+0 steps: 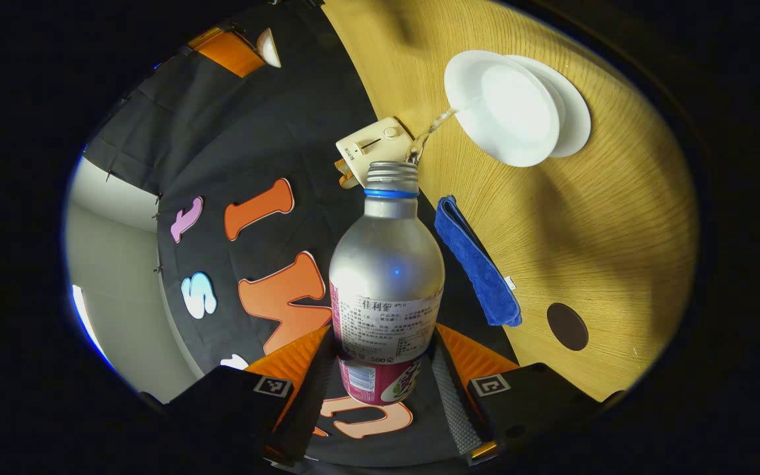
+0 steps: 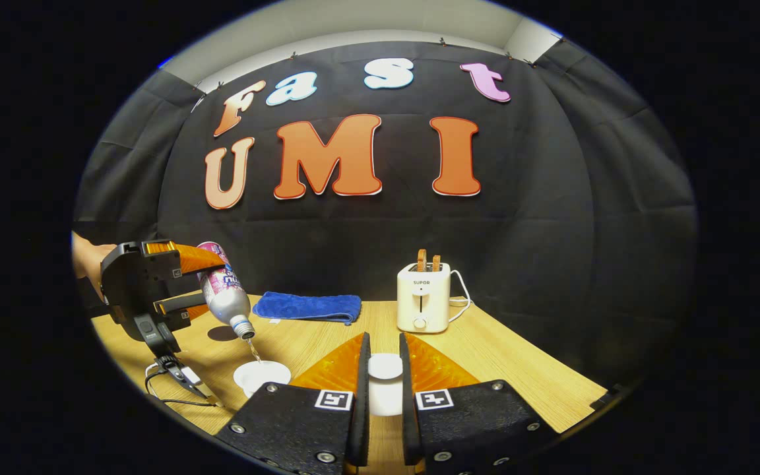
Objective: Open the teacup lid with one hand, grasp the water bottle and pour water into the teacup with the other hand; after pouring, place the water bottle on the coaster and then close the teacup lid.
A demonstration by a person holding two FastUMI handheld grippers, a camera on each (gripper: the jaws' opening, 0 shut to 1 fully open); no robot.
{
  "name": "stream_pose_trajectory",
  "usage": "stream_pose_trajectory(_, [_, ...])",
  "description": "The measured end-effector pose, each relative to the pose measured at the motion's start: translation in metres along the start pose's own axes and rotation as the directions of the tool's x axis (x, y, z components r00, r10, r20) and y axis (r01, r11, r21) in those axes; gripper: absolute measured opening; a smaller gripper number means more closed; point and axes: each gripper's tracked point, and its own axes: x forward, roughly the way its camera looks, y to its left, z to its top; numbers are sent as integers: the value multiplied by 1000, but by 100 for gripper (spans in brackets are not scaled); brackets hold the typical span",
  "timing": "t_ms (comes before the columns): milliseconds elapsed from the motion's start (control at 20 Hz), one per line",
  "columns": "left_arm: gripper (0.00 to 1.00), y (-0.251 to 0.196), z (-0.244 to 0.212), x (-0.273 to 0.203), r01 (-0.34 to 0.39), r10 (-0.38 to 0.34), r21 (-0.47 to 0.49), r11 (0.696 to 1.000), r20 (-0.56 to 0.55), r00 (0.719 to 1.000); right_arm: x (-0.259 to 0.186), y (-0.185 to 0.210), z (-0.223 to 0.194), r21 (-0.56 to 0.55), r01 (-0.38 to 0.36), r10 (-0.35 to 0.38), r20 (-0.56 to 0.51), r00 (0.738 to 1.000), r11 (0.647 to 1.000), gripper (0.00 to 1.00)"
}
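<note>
Pouring under way: water bottle (image 2: pixel 225 295) tipped mouth-down at lower left of the right gripper view, thin stream falling into the open teacup (image 2: pixel 262 377) just below. Clamped by the left gripper (image 1: pixel 385 369) around the lower labelled body, neck pointing up the frame toward the cup (image 1: pixel 508 109) at upper right of the left gripper view. Lid (image 2: pixel 385 367) pinched between the fingers of the right gripper (image 2: pixel 384 376), held low at bottom centre, beside the cup. Next, by judgement: righting the bottle, then carrying it to the dark round coaster (image 1: pixel 567 326) at lower right, near the blue cloth (image 1: pixel 479 264). Left hand raised and rolled over; right level, low.
</note>
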Motion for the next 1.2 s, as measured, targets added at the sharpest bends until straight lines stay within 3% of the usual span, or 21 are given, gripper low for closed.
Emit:
stream_pose_trajectory(200, [82, 2, 3, 1, 1, -1, 18, 1000, 5, 1000, 0, 0, -5, 4, -6, 6, -15, 1000, 1000, 21])
stream_pose_trajectory(250, [83, 1, 3, 1, 5, -5, 20, 1000, 4, 1000, -1, 1, -7, 5, -10, 11, -21, 1000, 1000, 25])
stream_pose_trajectory(300, [83, 1, 5, 2, 5, -5, 25, 1000, 5, 1000, -1, 1, -6, 2, -12, 12, -20, 1000, 1000, 21])
stream_pose_trajectory(550, [84, 1, 8, 4, 5, -5, 39, 999, 14, 1000, -1, 9, -7, -13, -28, 28, -17, 999, 1000, 20])
stream_pose_trajectory(700, [82, -7, 7, 4, 34, -34, -5, 999, 6, 999, 1, 12, -7, -12, -36, 36, -18, 999, 999, 20])
stream_pose_trajectory(1000, [82, -2, 5, 0, 8, -8, -43, 999, 1, 1000, 4, 25, -9, -21, -50, 49, -28, 998, 999, 20])
stream_pose_trajectory(1200, [85, 3, -9, -4, 2, -5, -163, 987, -22, 1000, 9, 42, -14, -21, -82, 81, -43, 996, 996, 20])
